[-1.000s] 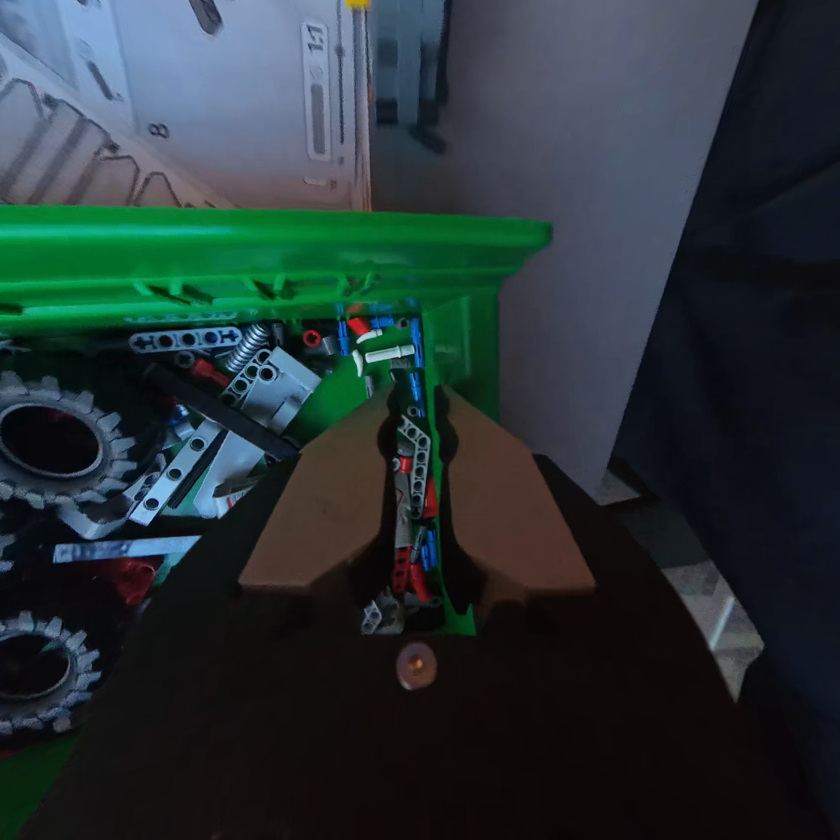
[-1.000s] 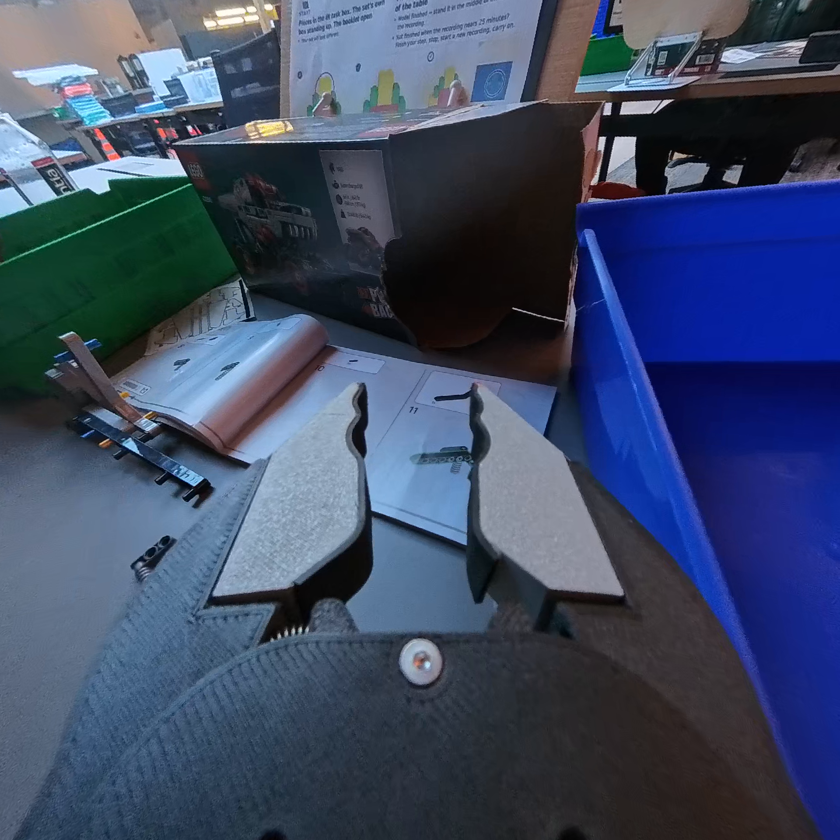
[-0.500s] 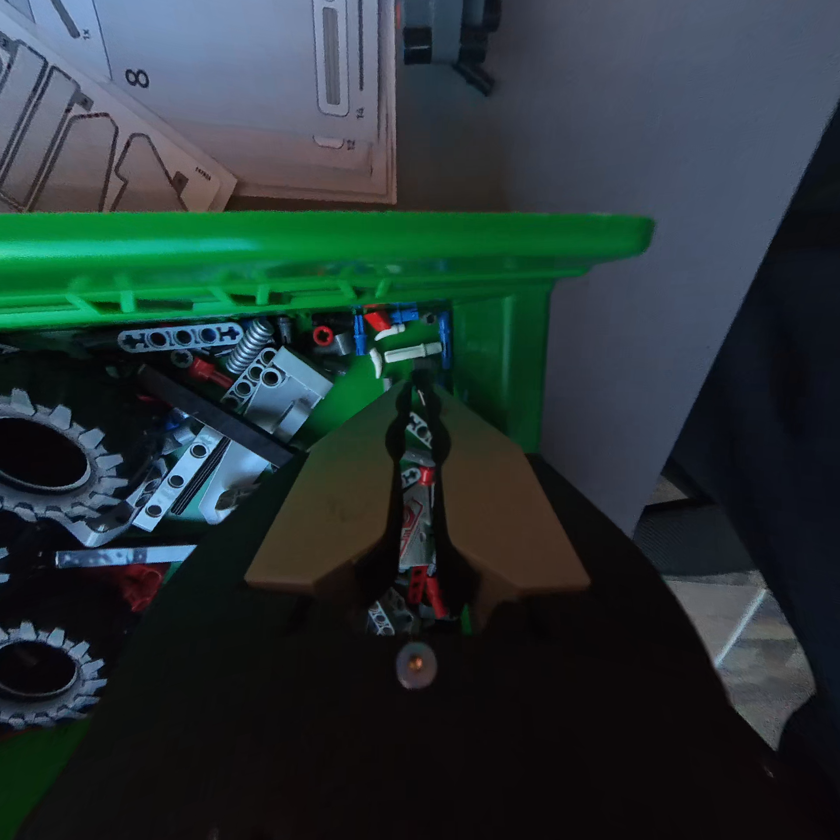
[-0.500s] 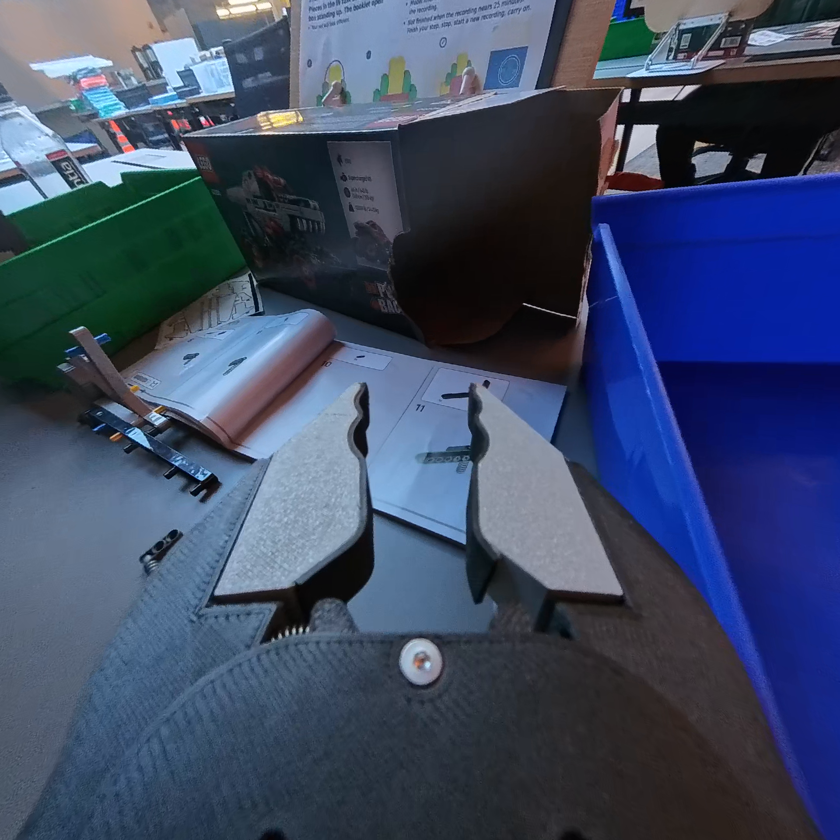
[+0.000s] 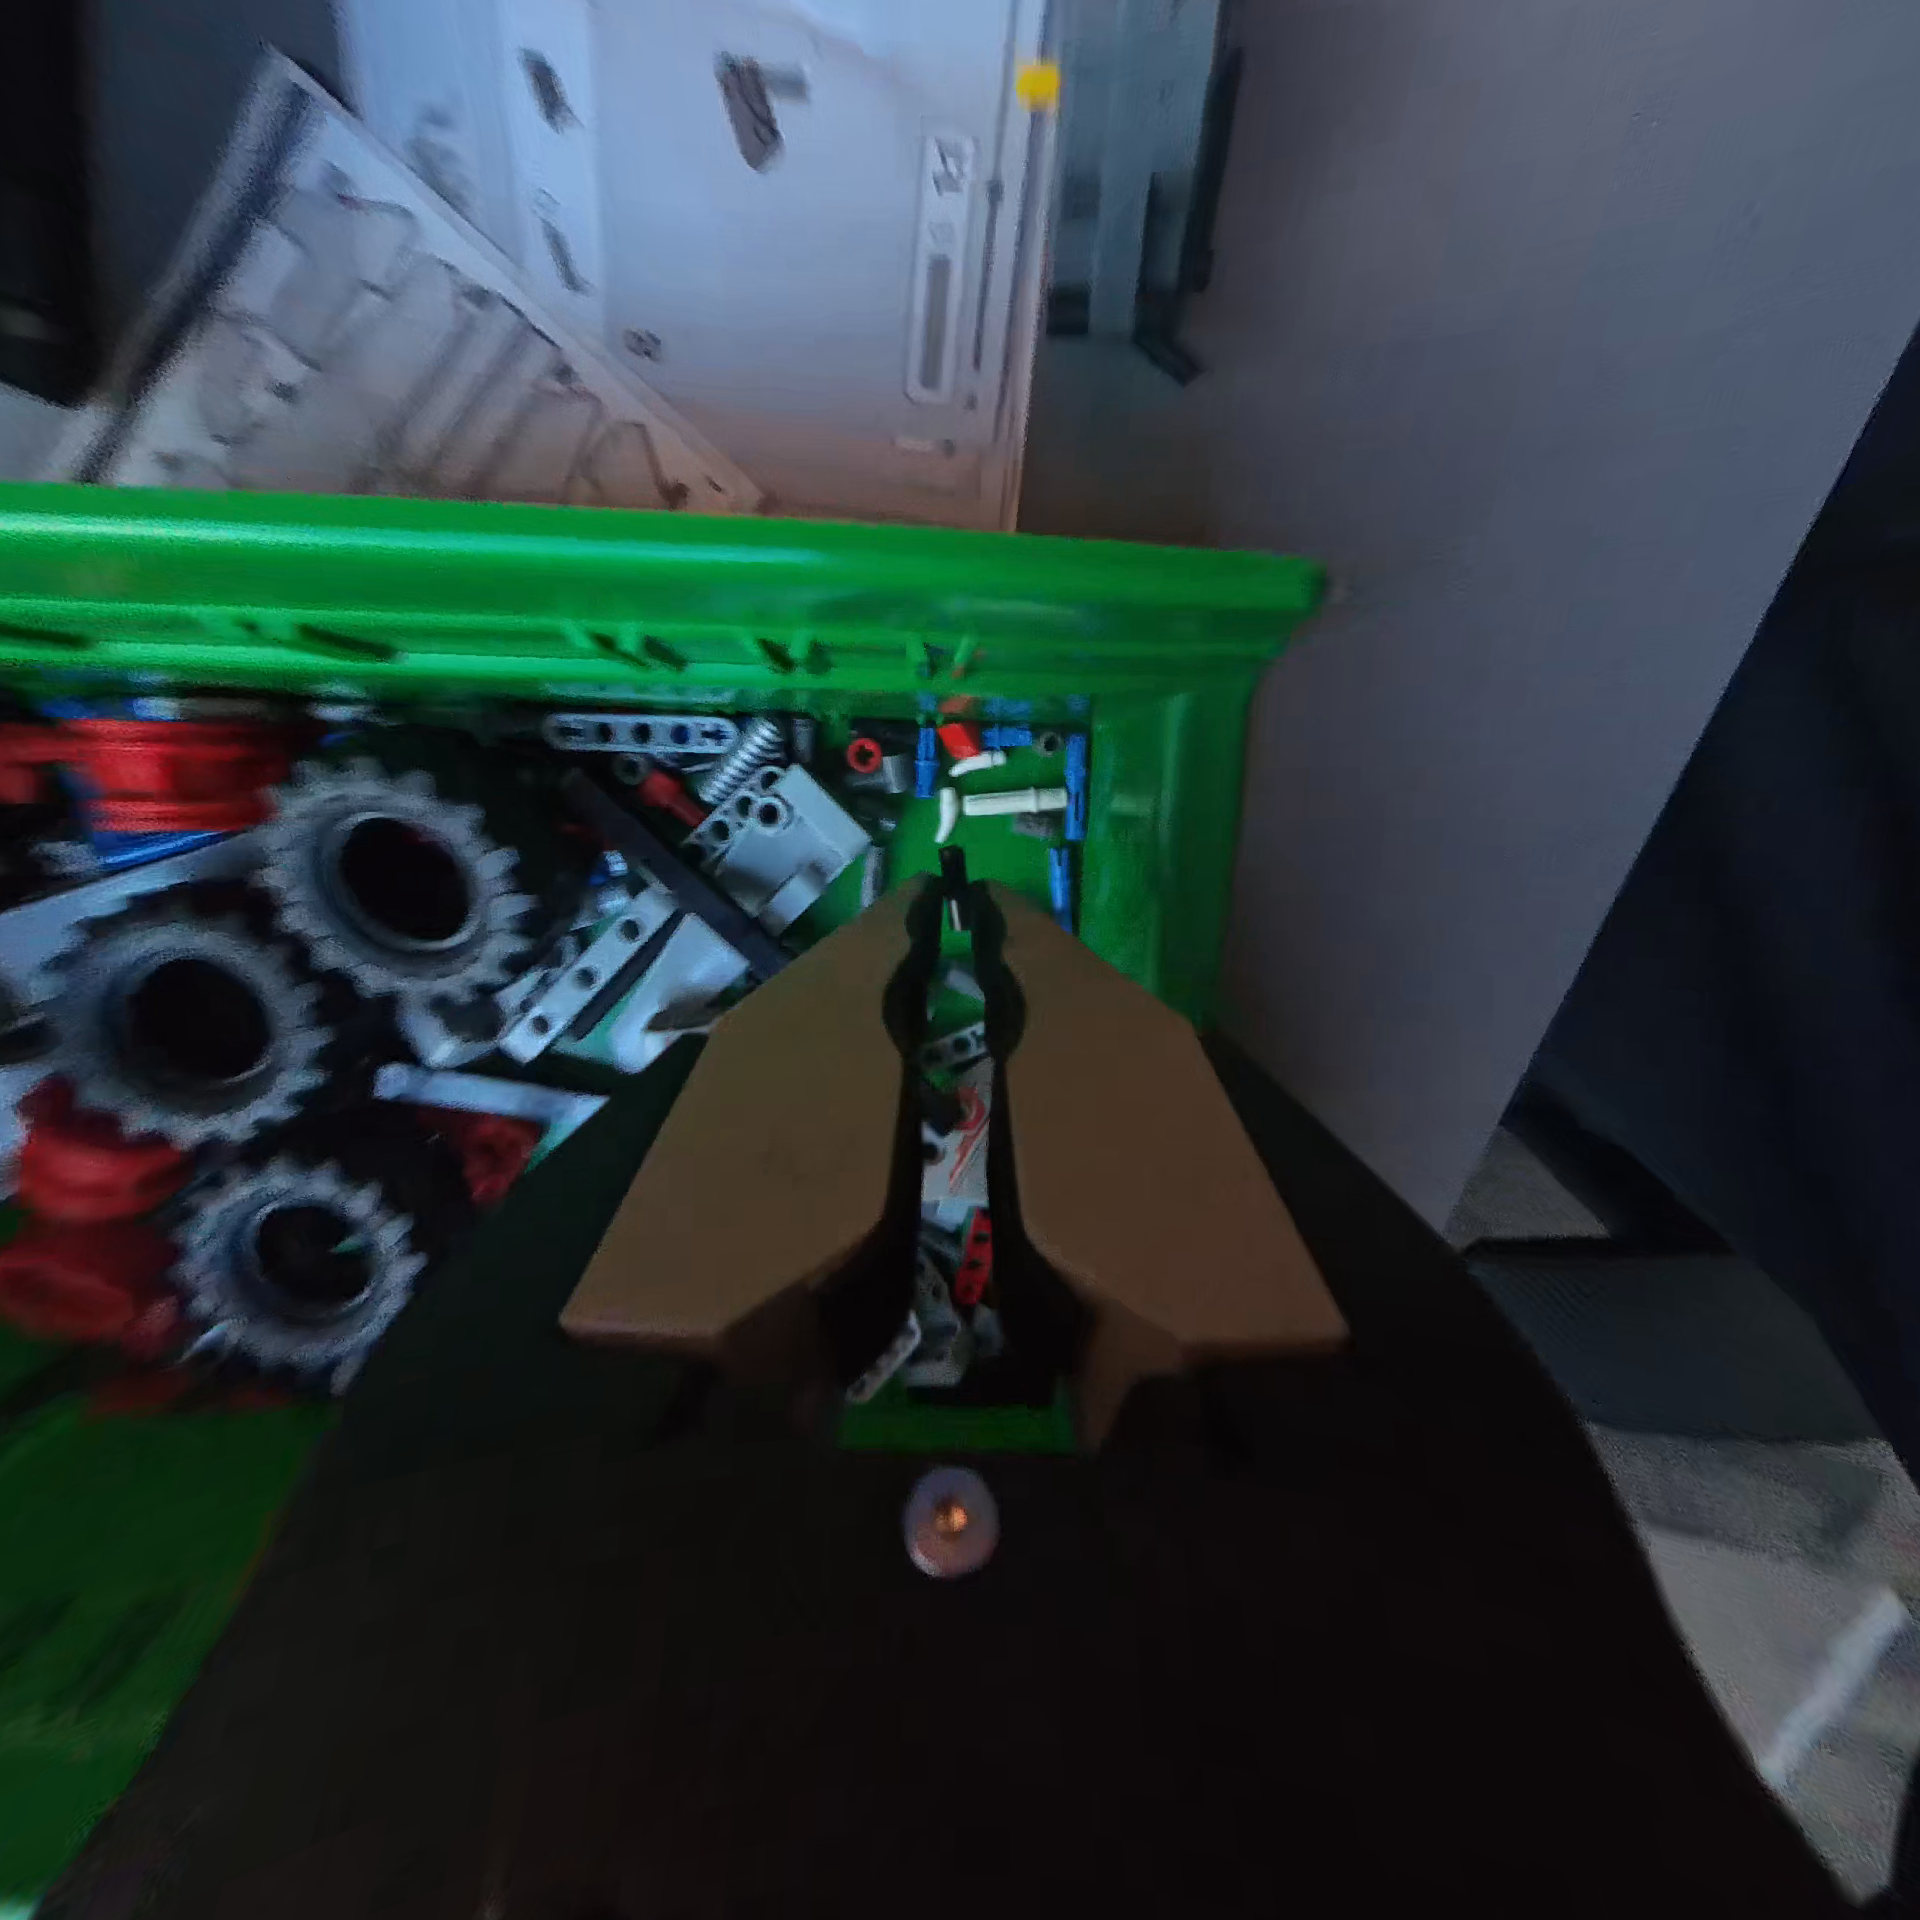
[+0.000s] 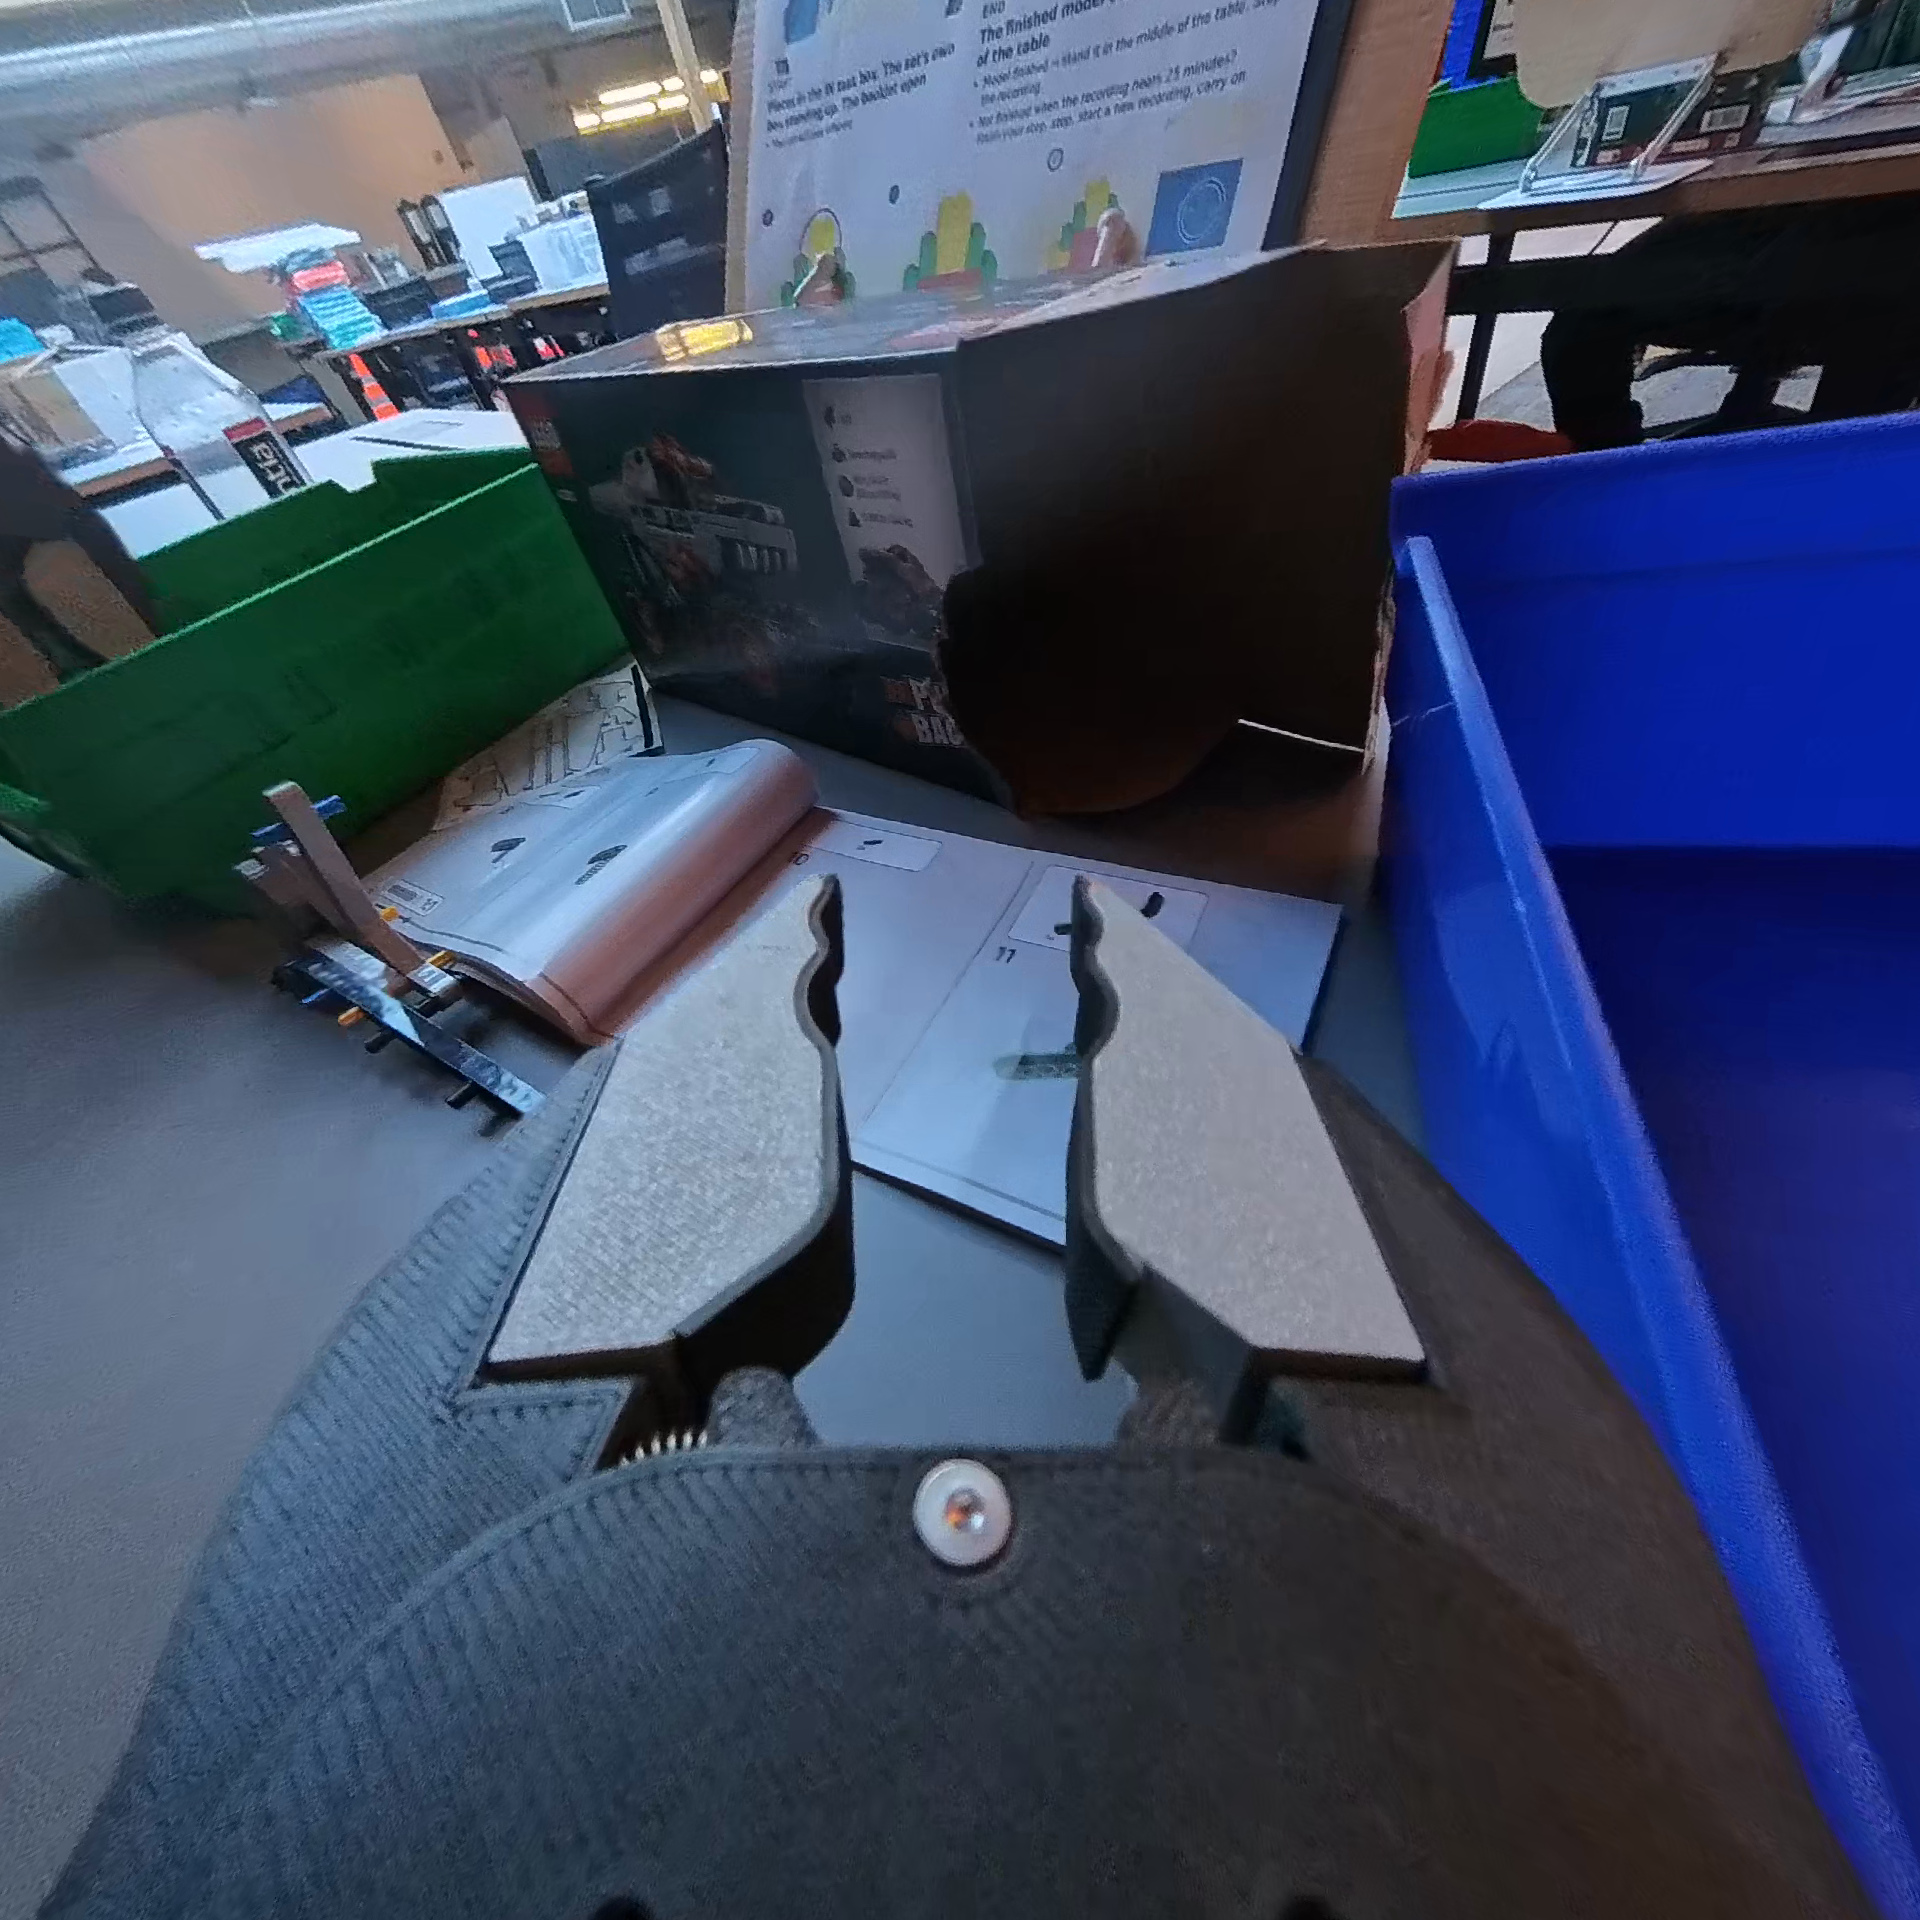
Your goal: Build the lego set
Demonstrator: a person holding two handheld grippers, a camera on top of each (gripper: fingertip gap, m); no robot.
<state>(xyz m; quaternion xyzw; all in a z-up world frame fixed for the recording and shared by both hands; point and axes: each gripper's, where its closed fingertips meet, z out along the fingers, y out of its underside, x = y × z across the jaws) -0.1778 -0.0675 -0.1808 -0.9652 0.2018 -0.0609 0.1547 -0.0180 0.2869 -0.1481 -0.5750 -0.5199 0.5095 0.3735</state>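
Left wrist view: my left tongs (image 5: 951,883) were nipped on a small black pin (image 5: 952,871) over the green bin (image 5: 644,582) of parts; so thin a hold could let it twist free. A second earlier they stood wider, empty.

Right wrist view: my right tongs (image 6: 951,899) hung wide and empty above the instruction booklet (image 6: 665,862), unchanged, with the partial build (image 6: 384,987) on the counter (image 6: 156,1195).

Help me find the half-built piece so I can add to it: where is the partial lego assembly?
In the right wrist view, the partial lego assembly sits on the table at left, between the green bin and the open instruction booklet.
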